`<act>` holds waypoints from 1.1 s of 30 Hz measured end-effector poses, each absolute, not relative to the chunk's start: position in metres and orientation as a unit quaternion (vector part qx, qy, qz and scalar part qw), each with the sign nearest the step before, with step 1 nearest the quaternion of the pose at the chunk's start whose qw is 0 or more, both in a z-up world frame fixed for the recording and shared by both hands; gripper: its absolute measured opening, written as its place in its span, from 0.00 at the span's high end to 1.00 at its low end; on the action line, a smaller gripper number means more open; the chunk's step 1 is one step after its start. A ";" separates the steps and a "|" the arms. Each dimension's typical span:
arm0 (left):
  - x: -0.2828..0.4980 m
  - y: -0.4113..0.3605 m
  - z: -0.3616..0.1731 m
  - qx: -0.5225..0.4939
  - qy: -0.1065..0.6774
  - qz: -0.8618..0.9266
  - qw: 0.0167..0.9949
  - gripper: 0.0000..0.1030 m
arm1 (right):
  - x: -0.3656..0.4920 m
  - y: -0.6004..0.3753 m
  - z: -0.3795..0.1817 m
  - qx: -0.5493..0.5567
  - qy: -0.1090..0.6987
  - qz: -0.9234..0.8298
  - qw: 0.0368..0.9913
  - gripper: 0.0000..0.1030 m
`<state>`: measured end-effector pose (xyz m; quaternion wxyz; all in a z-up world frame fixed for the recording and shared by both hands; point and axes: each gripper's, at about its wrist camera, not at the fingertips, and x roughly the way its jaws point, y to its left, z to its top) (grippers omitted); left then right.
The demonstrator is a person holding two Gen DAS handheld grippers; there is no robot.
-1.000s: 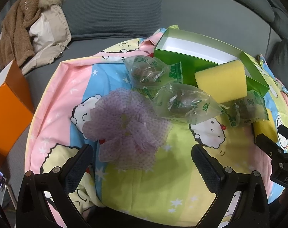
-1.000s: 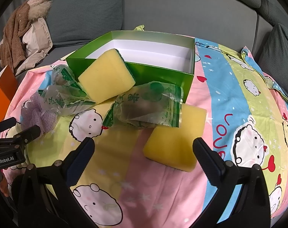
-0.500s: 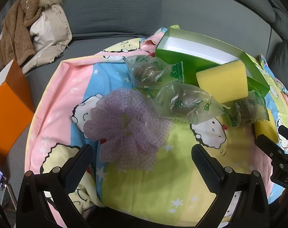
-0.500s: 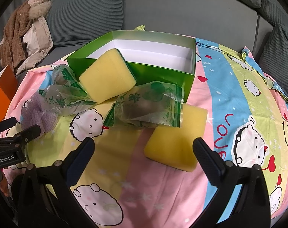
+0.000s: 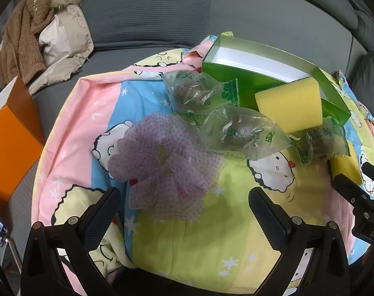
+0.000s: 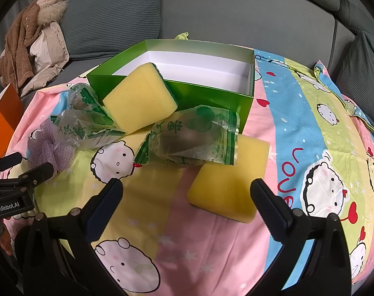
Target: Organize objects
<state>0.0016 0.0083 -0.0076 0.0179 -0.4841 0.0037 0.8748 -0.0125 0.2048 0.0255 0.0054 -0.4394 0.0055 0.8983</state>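
Both the left gripper (image 5: 184, 206) and right gripper (image 6: 187, 197) hang spread wide, empty. A purple mesh puff (image 5: 166, 166) lies between the left fingers; a yellow sponge (image 6: 227, 183) lies between the right fingers, tea bags (image 6: 191, 139) overlapping it before the green box (image 6: 211, 96). Nothing has shifted since earlier.

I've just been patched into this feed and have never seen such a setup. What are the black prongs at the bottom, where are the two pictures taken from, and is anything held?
Each picture comes from a fisheye camera on hand-held tongs, looking forward along their two black fingers. The left tongs and the right tongs are both open and hold nothing. On the cartoon-print blanket over a grey sofa stand an open green box, seemingly empty, with one yellow sponge leaning on its front wall and a second sponge lying flat. Nearby lie three green-printed plastic bags and a purple mesh puff.
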 end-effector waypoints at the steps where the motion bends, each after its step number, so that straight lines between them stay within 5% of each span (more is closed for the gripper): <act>1: 0.002 0.008 -0.008 -0.484 0.003 0.875 0.018 0.00 | -0.013 0.205 0.026 -0.439 0.006 0.898 0.005 0.00; 17: -0.001 -0.003 0.026 -0.419 -0.123 0.887 0.152 0.00 | -0.010 0.207 0.041 -0.379 0.028 0.920 -0.092 0.02; 19: -0.010 -0.001 0.029 -0.413 -0.139 0.884 0.167 0.00 | -0.014 0.211 0.040 -0.379 0.037 0.918 -0.109 0.11; 26: -0.042 0.020 0.035 -0.406 -0.141 0.878 0.211 0.00 | -0.035 0.207 0.048 -0.354 -0.027 0.927 -0.122 0.17; 30: -0.059 0.038 0.032 -0.414 -0.127 0.870 0.234 0.01 | -0.056 0.207 0.044 -0.373 -0.036 0.915 -0.149 0.32; 33: -0.067 0.049 0.028 -0.418 -0.117 0.863 0.257 0.04 | -0.067 0.206 0.039 -0.378 -0.046 0.911 -0.157 0.32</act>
